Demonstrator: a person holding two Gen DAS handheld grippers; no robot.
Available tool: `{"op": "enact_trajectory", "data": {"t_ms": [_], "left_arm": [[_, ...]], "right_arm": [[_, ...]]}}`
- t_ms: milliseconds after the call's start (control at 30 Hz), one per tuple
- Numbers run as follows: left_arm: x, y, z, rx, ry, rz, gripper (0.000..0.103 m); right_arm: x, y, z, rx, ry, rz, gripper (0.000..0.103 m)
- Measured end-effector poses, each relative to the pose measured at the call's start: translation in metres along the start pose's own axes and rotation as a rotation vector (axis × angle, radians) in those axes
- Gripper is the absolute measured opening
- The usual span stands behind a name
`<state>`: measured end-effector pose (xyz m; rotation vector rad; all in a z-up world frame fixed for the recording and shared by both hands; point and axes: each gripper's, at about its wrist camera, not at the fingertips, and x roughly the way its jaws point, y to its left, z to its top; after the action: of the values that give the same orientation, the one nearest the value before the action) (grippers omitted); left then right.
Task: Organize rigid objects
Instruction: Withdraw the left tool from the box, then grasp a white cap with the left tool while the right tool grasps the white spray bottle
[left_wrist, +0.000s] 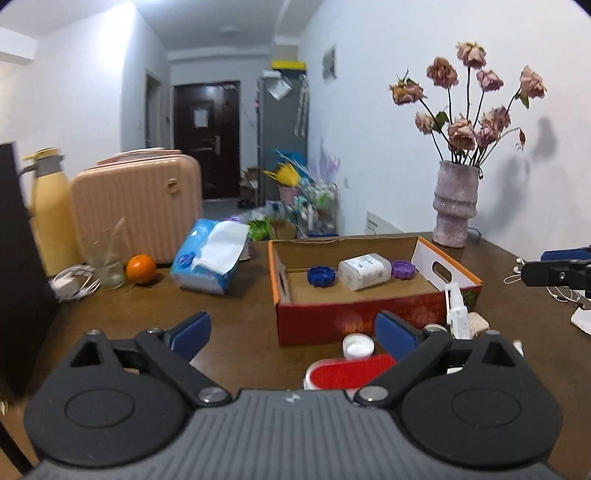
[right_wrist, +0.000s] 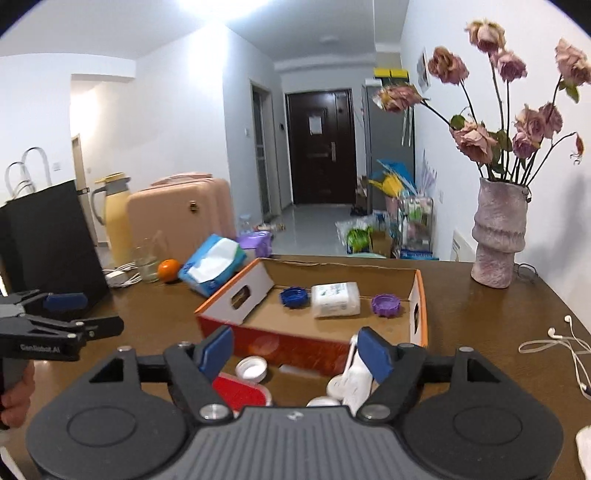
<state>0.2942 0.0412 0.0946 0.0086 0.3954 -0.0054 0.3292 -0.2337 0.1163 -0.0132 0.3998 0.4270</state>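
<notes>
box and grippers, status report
Left hand-held gripper open, empty. Right hand-held gripper open, empty. Cardboard box holds two caps and white pack; loose items still outside, nothing blocking.

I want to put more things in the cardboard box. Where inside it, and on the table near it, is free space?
Inside the cardboard box, the floor in front of the blue cap, white container and purple cap is bare. The table between box and earphones is free. In front of the box it is crowded.
</notes>
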Motion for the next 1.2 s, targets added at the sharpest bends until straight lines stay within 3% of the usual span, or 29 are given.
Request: {"op": "enact_trajectory", "data": {"t_ms": [133, 233, 367, 500, 867, 1200], "left_arm": [[-0.042, 0.008, -0.037, -0.057, -0.004, -0.074, 0.103], [-0.066, 0.013, -0.061, -0.108, 0.008, -0.072, 0.103], [-0.092, 0.017, -0.090, -0.177, 0.023, -0.052, 0.103], [-0.097, 0.014, -0.105, -0.152, 0.072, -0.057, 0.103], [-0.043, -0.022, -0.102, -0.047, 0.129, -0.095, 0.103], [0.040, -0.038, -0.061, 0.005, 0.110, -0.117, 0.103]], "right_arm": [[-0.032, 0.024, -0.034, -0.088, -0.049, -0.082, 0.079], [-0.056, 0.039, -0.065, -0.117, -0.069, -0.098, 0.084], [-0.074, 0.048, -0.104, -0.037, -0.034, -0.105, 0.084], [-0.077, 0.051, -0.134, 0.020, 0.013, -0.125, 0.084], [-0.046, 0.020, -0.143, 0.075, 0.061, -0.186, 0.082], [0.006, -0.026, -0.104, 0.094, 0.035, -0.214, 0.076]]}}
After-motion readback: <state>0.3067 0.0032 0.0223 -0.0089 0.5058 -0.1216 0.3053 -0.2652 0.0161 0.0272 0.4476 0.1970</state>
